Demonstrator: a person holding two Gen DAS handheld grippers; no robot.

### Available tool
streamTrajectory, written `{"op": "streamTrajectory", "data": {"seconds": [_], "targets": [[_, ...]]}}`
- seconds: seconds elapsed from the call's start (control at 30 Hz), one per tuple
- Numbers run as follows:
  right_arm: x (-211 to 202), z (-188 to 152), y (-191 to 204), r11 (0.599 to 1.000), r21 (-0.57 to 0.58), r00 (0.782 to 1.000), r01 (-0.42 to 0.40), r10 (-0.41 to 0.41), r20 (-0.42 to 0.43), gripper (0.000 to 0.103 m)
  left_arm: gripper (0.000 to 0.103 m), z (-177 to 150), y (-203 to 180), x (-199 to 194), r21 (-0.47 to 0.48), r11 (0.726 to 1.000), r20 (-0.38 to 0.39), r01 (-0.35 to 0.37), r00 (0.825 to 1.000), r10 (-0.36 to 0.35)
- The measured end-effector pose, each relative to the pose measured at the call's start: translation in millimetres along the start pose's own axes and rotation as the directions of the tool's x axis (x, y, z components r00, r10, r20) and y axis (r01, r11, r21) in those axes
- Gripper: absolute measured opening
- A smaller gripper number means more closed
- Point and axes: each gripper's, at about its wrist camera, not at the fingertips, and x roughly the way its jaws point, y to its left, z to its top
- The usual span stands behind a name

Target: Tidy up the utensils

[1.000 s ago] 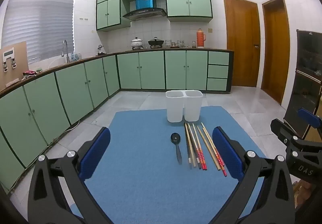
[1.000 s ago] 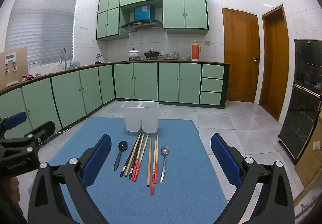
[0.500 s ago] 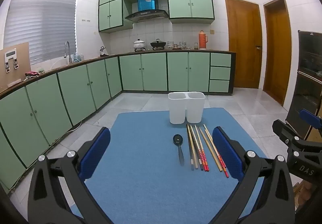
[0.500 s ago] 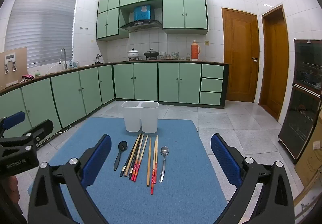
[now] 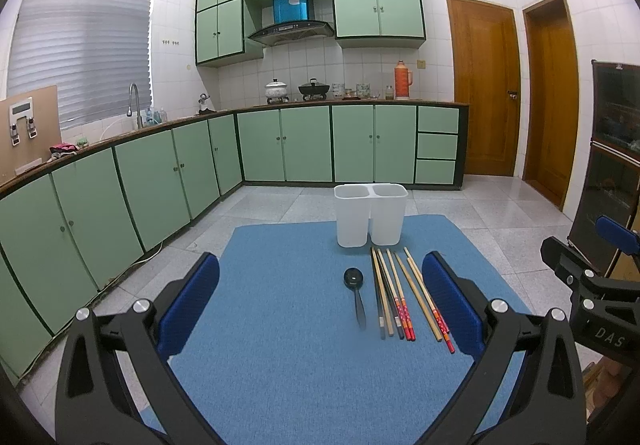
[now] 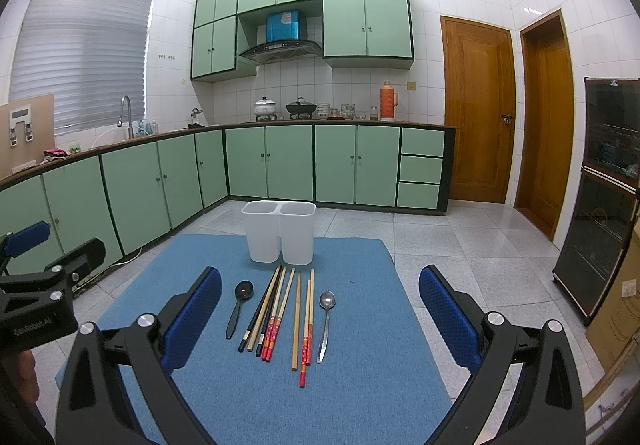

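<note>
A white two-compartment holder [image 5: 370, 214] [image 6: 279, 231] stands at the far side of a blue mat [image 5: 288, 325] [image 6: 360, 385]. In front of it lie a black spoon [image 5: 355, 295] [image 6: 239, 305], several chopsticks [image 5: 400, 295] [image 6: 280, 311] and a metal spoon [image 6: 325, 319], which is hidden in the left wrist view. My left gripper [image 5: 320, 301] is open and empty above the mat, left of the utensils. My right gripper [image 6: 320, 309] is open and empty, held above the utensils' near ends.
Green kitchen cabinets [image 5: 160, 181] run along the left and back. Two wooden doors [image 6: 476, 109] are at the right, and a dark cabinet [image 6: 600, 197] stands at the far right. Tiled floor surrounds the mat.
The left wrist view has shifted slightly, with the holder and utensils drifting a little right. The right gripper has hardly moved. Both stay open.
</note>
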Motion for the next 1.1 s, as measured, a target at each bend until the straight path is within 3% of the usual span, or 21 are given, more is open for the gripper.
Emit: {"op": "streamTrajectory", "data": {"seconds": [1.1], "targets": [[0.5,-0.1,0.9,1.0,0.0,1.0,-0.001,0.001,0.0,0.097,0.098,0.1,-1.3,0.0,0.002,1.0,0.003,-0.001,1.0,0.001]]}}
